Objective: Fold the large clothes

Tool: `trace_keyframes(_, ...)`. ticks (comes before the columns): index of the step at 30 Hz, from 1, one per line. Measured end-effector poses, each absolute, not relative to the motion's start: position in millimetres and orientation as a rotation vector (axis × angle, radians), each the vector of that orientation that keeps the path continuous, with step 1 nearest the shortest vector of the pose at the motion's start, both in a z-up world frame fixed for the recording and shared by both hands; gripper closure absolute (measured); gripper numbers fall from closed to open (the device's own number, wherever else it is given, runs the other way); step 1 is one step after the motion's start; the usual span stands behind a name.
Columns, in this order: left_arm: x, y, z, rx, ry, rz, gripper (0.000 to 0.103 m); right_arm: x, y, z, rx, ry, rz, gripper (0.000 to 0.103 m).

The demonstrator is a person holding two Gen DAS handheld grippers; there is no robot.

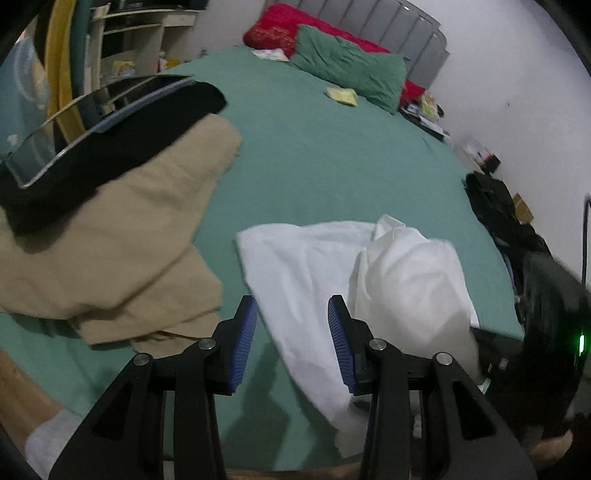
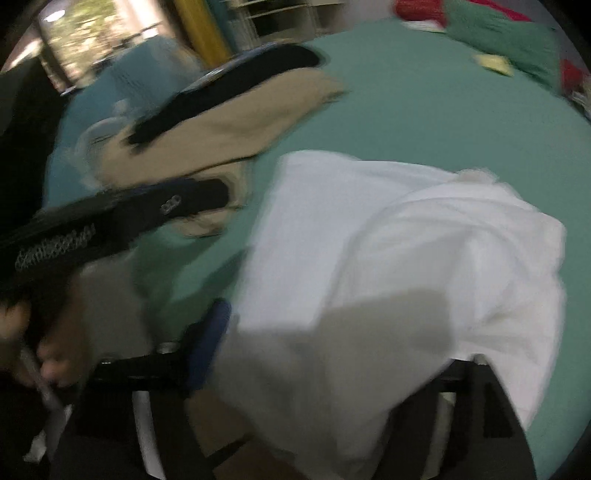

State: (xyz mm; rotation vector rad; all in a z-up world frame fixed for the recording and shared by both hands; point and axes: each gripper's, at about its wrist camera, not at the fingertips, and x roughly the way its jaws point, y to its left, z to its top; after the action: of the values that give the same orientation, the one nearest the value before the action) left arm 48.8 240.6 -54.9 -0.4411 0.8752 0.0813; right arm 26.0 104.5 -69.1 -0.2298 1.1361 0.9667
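A white garment lies partly folded on the green bed sheet. My left gripper is open and empty, with its blue pads above the garment's near left edge. In the blurred right wrist view the white garment drapes over my right gripper. Only its left blue pad shows, so its state is hidden. The left gripper's black body shows at the left of that view.
A tan garment with a black one on top lies at the left. A green pillow and a red pillow are at the headboard. Dark bags stand by the bed's right edge.
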Motion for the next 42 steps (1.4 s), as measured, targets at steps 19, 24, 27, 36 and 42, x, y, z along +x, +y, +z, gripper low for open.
trace_keyframes(19, 140, 87, -45, -0.085, 1.038, -0.331, 0.046, 28, -84, -32, -0.059, 1.043, 0.775, 0.014)
trace_keyframes(24, 140, 125, -75, -0.067, 1.058, -0.122, 0.046, 65, -128, -57, 0.129, 1.091, 0.630, 0.014)
trace_keyframes(27, 132, 175, -79, -0.143, 1.025, 0.075, 0.046, 76, -127, -75, 0.232, 1.100, 0.674, 0.014)
trace_keyframes(36, 83, 232, -76, -0.349, 1.010, 0.185, 0.046, 71, -83, -107, 0.330, 1.162, 0.851, 0.042)
trace_keyframes(42, 84, 187, -49, -0.348, 0.942, 0.010, 0.046, 69, -91, -97, 0.246, 1.154, 0.766, 0.083)
